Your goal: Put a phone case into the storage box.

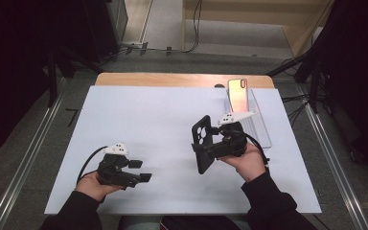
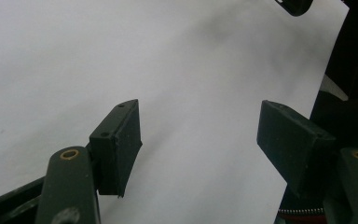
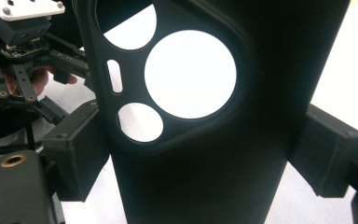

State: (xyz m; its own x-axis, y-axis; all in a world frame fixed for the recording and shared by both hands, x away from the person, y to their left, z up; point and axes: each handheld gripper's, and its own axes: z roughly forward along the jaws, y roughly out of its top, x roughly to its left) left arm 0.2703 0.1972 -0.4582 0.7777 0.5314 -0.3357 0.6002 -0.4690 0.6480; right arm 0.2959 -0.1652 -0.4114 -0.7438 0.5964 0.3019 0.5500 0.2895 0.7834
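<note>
- Black and close to the lens in the right gripper view, a phone case (image 3: pixel 200 140) is standing between the two jaws of the right gripper (image 3: pixel 200 154), and we are seeing its camera cut-outs, one large round hole and smaller ones beside it.
- We are holding that case by its long edges: each pad is pressing on one side, so the jaws are standing wide but closed on the case.
- From the high view, we are seeing the right gripper (image 1: pixel 210 143) keeping the phone case (image 1: pixel 202 143) upright and lifted above the white table mat (image 1: pixel 139 110), right of the middle.
- We are seeing a phone (image 1: pixel 237 95) with a shiny pinkish-gold back leaning on a clear stand (image 1: pixel 258 125) near the far right of the mat, just beyond the right hand (image 1: pixel 247 160); it is wearing no case.
- Our left gripper (image 1: pixel 143 171) is hovering low over the near left part of the mat, well apart from the case and the phone.
- In the left gripper view its jaws are standing wide apart with nothing between them, and the left gripper (image 2: pixel 200 135) is looking onto bare white mat.
- We are judging the work as partly done: the case is picked up and secure, while bringing it to the phone and fitting the two together is not yet done.
- We are guessing the free left gripper is meant to take or steady the phone.
</note>
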